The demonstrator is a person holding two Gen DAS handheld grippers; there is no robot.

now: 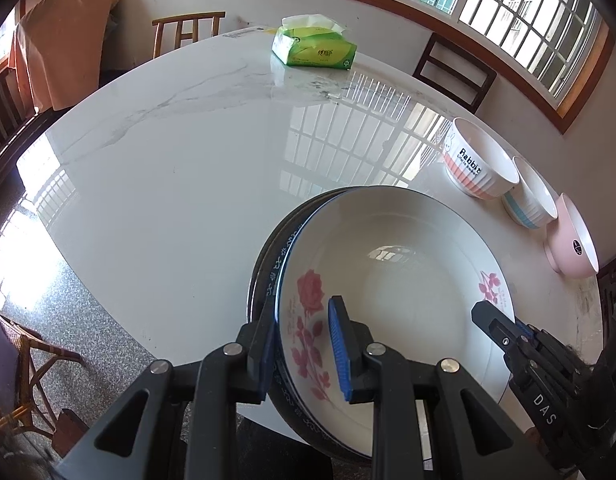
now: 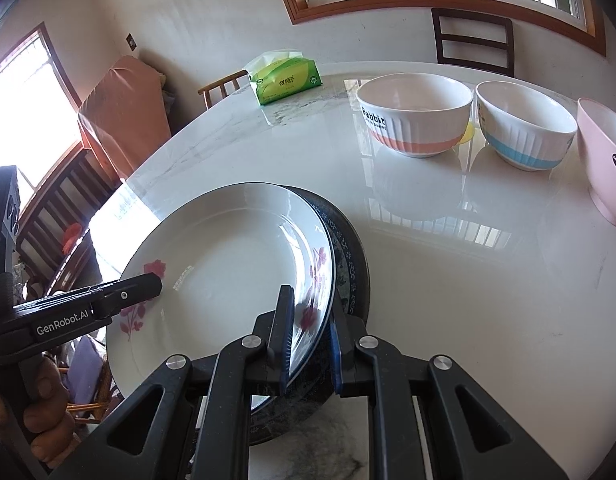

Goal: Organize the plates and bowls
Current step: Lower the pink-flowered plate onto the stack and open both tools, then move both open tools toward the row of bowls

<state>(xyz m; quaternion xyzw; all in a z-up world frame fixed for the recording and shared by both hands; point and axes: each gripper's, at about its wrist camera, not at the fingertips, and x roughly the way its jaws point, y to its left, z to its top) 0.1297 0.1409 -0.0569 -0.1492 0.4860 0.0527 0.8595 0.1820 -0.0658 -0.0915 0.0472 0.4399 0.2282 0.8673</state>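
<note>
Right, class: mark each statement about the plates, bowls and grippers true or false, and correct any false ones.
1. Both grippers clamp the rim of the rose plate. True: left gripper, right gripper.
2. The rose plate lies on a darker patterned plate. True.
3. Four bowls stand on the table. False: three, the orange-banded bowl, the blue-banded bowl and the pink bowl.
4. The bowls are stacked. False: they stand side by side.
5. The tissue pack is green. True.
</note>
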